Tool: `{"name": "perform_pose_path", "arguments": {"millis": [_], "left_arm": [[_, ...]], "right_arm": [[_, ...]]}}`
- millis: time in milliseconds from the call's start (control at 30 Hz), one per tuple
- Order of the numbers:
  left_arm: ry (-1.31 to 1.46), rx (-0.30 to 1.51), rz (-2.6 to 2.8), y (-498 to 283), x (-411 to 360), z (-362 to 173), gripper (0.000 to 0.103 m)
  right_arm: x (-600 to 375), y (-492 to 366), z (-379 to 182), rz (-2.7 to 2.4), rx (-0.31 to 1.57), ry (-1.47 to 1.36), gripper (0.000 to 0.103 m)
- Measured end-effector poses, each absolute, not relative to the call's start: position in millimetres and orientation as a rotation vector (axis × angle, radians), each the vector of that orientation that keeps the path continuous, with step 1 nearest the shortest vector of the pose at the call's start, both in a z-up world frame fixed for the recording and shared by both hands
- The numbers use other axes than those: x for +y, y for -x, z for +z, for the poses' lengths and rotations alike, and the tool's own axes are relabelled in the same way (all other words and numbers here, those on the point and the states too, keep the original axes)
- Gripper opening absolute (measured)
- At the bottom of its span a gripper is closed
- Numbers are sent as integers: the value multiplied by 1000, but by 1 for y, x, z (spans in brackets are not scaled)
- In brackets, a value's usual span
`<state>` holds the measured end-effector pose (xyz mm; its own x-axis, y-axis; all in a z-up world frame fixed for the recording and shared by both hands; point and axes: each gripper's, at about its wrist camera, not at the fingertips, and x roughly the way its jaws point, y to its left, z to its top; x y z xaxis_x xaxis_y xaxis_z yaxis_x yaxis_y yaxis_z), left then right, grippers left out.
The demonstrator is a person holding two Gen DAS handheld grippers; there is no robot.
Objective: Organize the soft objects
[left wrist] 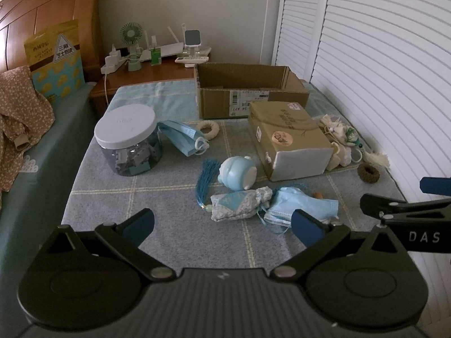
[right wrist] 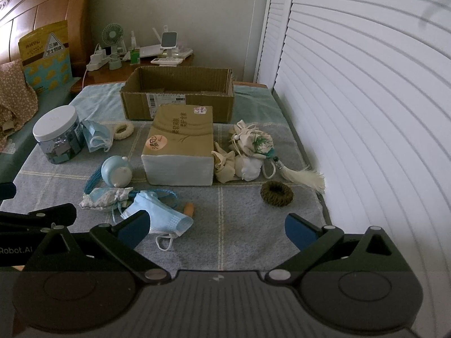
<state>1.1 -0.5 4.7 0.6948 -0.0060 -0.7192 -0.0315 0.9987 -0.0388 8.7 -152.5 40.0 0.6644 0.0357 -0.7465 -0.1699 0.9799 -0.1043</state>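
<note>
Both grippers, left gripper and right gripper, hang wide and empty. Pinch the blue mask near the brown box by its middle, gently.

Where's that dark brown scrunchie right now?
The scrunchie lies on the mat's right side by the shutters, just in front of the white tassel and cloth pouches; the left view shows it far right too.

L gripper – jaws wide apart, empty, low over grey mat | R gripper – same, just beside L, over mat's near edge
</note>
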Motion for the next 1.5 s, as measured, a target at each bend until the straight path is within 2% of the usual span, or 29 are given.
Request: {"name": "perform_pose_path", "arguments": {"millis": [933, 1500], "left_arm": [[-3, 782, -45, -11, 2, -5, 102], [-7, 852, -84, -43, 11, -44, 102]], "right_arm": [[-148, -13, 36, 154, 801, 218, 103], [-161, -30, -4, 264, 841, 227, 103]]}}
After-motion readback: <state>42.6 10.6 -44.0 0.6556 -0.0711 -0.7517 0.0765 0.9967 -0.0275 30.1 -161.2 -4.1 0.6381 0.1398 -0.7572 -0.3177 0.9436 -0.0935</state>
